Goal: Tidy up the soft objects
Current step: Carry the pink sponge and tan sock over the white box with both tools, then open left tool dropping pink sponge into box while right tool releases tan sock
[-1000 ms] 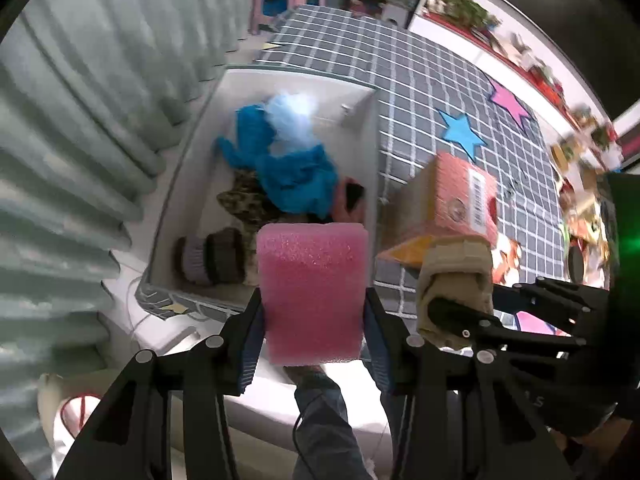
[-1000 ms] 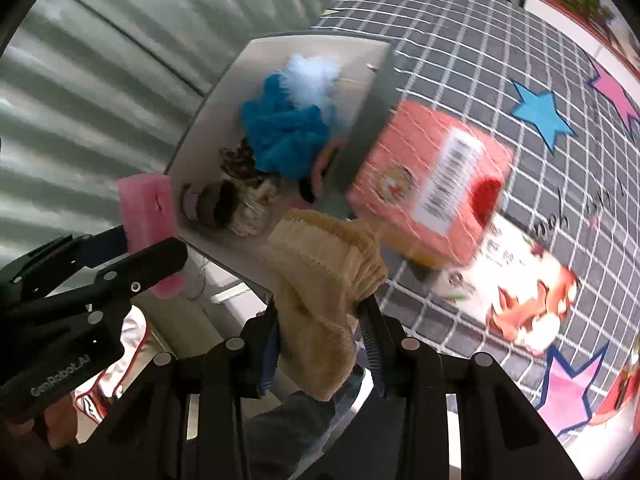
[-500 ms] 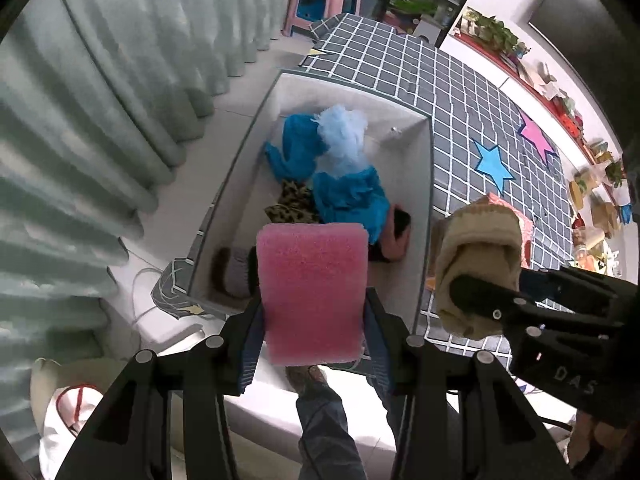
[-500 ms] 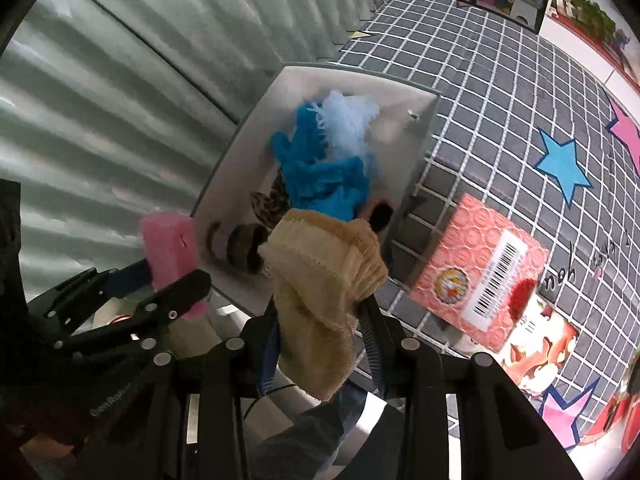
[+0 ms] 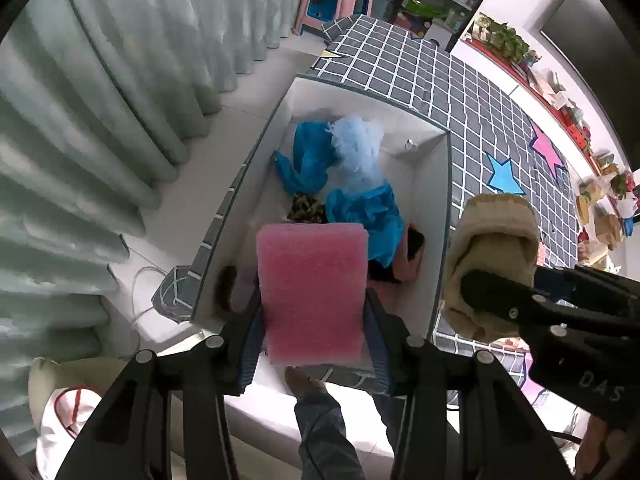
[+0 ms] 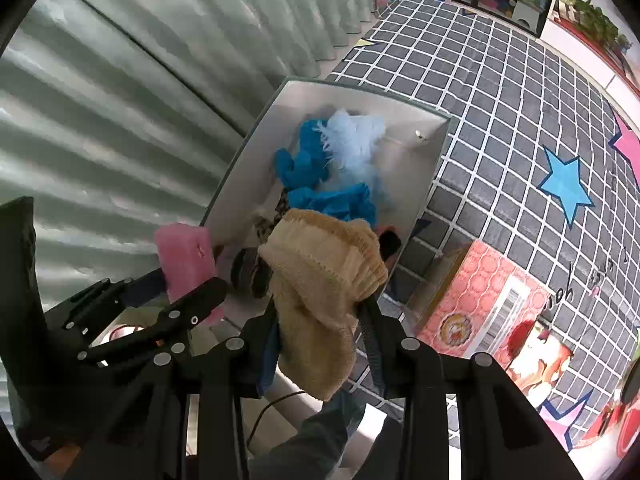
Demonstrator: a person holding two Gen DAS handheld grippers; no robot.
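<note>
My left gripper (image 5: 314, 336) is shut on a pink foam sponge (image 5: 312, 292), held above the near end of a white storage box (image 5: 434, 200). The sponge also shows in the right wrist view (image 6: 186, 266). My right gripper (image 6: 322, 340) is shut on a beige knitted sock (image 6: 320, 296), held above the box's near right corner; the sock also shows in the left wrist view (image 5: 490, 264). The box (image 6: 236, 184) holds blue cloths (image 5: 364, 212), a pale blue fluffy piece (image 5: 358, 148), a patterned cloth and dark socks.
The box stands at the edge of a table with a grey checked cloth (image 6: 500, 100) with star shapes. A pink printed carton (image 6: 476, 304) lies to the right of the box. Pale curtains (image 5: 100, 120) hang to the left. A pink stool (image 5: 336, 0) stands far behind.
Both grippers have risen and drawn back from the box, holding the sponge and the sock. The box and table look smaller and further below.
</note>
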